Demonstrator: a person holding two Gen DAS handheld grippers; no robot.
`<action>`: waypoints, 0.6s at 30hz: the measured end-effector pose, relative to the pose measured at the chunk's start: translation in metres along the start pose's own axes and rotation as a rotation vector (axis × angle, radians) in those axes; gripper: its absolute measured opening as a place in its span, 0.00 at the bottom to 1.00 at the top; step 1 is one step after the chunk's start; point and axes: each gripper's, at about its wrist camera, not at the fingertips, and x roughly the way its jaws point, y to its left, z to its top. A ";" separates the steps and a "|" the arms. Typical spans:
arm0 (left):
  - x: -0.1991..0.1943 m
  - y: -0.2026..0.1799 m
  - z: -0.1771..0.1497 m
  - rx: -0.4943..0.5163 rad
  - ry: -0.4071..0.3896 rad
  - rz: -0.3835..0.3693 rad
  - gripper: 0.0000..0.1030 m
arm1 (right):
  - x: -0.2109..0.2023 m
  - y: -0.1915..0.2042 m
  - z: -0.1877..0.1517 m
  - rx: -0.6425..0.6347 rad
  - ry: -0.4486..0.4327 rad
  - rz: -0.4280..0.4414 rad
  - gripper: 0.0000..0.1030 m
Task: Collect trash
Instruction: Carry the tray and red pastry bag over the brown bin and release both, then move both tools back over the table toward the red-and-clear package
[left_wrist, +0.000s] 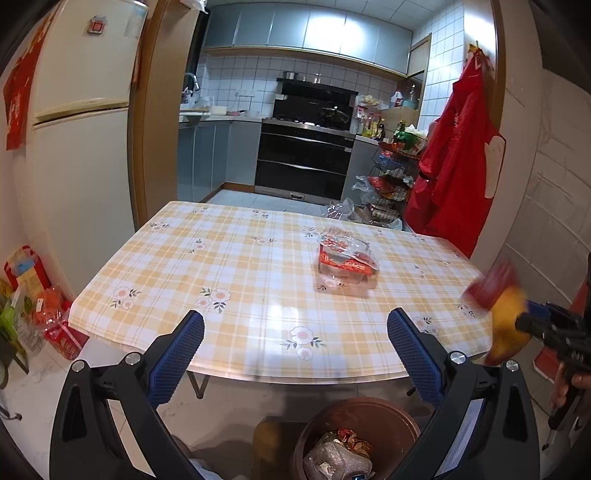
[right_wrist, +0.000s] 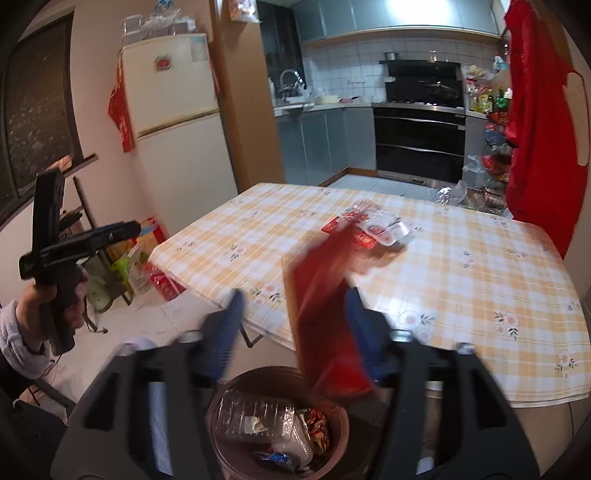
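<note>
My left gripper stands wide open with nothing between its blue pads, above the near edge of the checked table. Below it sits a brown trash bin holding wrappers and clear plastic. A clear plastic tray with red wrappers lies mid-table. In the right wrist view my right gripper is over the bin with its jaws apart. A blurred red packet hangs between them against the right pad, clear of the left pad. The left wrist view shows that packet as a red and yellow blur at the right edge.
A cream fridge stands left of the table, with bags and boxes on the floor beside it. A red apron hangs on the right wall next to a wire rack of groceries. A hand holds the left gripper.
</note>
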 end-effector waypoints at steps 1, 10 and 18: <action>0.000 0.001 0.000 -0.002 0.001 0.002 0.94 | 0.003 0.003 -0.001 -0.012 0.006 -0.002 0.70; 0.012 0.010 -0.006 -0.011 0.027 0.028 0.94 | 0.016 -0.017 -0.001 0.057 0.008 -0.145 0.94; 0.042 0.009 -0.006 0.007 0.079 0.031 0.94 | 0.030 -0.059 -0.004 0.147 0.025 -0.243 0.94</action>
